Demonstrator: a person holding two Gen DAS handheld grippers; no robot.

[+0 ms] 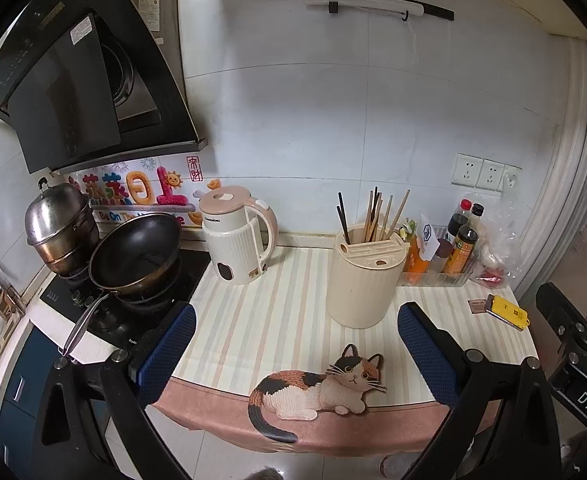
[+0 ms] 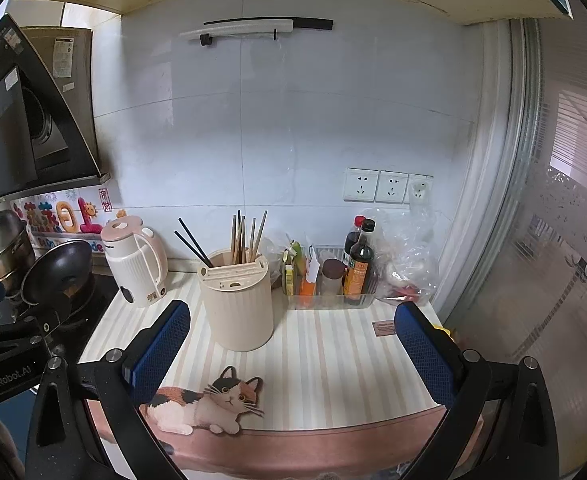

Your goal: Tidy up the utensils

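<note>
On striped mat (image 1: 277, 320): utensil holder (image 1: 363, 276) (chopsticks (image 1: 377, 216) upright), kettle (image 1: 235, 240).

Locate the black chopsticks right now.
In both wrist views, the black chopsticks stand in the left side of the cream utensil holder, beside the wooden chopsticks, right of the kettle.

One utensil holder (image 1: 363, 280), one kettle (image 1: 239, 236), two black chopsticks (image 1: 343, 220), three wall sockets (image 1: 487, 174)

Wooden chopsticks (image 1: 377, 216) and two black ones (image 1: 343, 218) stand upright in a cream ribbed holder (image 1: 363, 280), frame centre.
</note>
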